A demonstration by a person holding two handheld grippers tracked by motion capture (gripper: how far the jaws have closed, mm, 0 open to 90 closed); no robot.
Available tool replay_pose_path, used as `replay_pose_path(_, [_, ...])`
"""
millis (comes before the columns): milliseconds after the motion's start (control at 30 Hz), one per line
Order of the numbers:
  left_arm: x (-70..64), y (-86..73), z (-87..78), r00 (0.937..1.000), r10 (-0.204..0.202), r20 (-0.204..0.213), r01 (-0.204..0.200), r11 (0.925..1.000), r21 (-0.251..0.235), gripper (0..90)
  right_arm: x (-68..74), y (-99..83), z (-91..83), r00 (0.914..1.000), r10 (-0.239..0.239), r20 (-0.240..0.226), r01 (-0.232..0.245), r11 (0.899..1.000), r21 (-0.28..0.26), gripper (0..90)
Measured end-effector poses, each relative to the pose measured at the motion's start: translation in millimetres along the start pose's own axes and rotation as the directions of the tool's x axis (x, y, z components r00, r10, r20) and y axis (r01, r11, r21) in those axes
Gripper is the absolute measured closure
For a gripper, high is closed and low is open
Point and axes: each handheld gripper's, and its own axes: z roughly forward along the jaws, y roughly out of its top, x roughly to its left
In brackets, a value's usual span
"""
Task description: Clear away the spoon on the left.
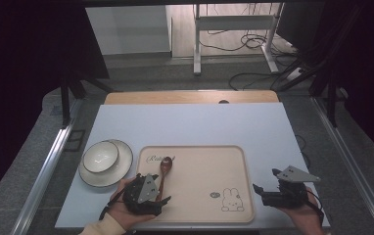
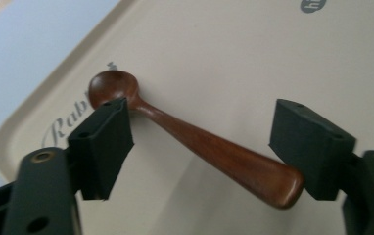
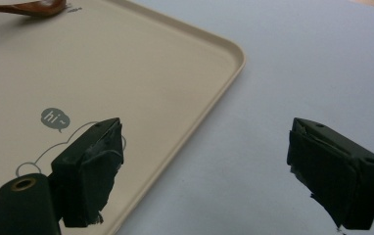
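Jaws spread, the left gripper [image 2: 199, 142] straddles the spoon [image 2: 195, 139] lying on the tray [image 1: 199, 161], a pickup seemingly underway that next needs closing on the handle, while the right gripper [image 3: 204, 166] waits open beside the tray.

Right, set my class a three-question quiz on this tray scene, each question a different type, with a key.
1. True or false: the brown wooden spoon lies on the beige rectangular tray.
2. The left tongs are: A shut on the spoon, B open around its handle, C over the white round bowl.
3. What animal is drawn in the tray's corner nearest the right tongs?

Key: 1 true. 2 B. 3 A rabbit.
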Motion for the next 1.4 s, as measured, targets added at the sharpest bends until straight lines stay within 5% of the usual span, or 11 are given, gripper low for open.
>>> replay_pose_path(633, [10.0,9.1,-9.5,0.9991,-0.041,0.004,0.041,0.9972,-0.062,16.5,-3.1,-0.8,-0.7,0.9999,0.015,0.006,-0.015,1.000,-0.014,13.9])
replay_pose_path(933, [21.4,7.7,-31.7,0.9949,-0.088,-0.049,0.083,0.9912,-0.103,16.8,-2.8,-1.0,-3.2,0.9999,0.012,-0.012,-0.013,0.999,-0.042,13.9])
replay_pose_path(1100, [34.9,0.0,-48.6,0.9834,-0.152,-0.098,0.140,0.9829,-0.119,17.3,-2.2,-2.3,-3.3,0.9996,-0.002,-0.027,0.001,0.999,-0.043,13.9])
replay_pose_path(1333, [53.1,-21.0,-66.4,0.9434,-0.304,-0.132,0.286,0.9480,-0.139,18.2,-1.5,-3.5,-7.8,0.9999,-0.004,-0.014,0.004,0.999,-0.044,13.9])
replay_pose_path(1400, [54.8,-26.5,-70.1,0.9377,-0.320,-0.135,0.303,0.9439,-0.131,18.3,-0.1,-2.8,-8.4,0.9999,-0.009,-0.012,0.008,0.999,-0.047,13.9])
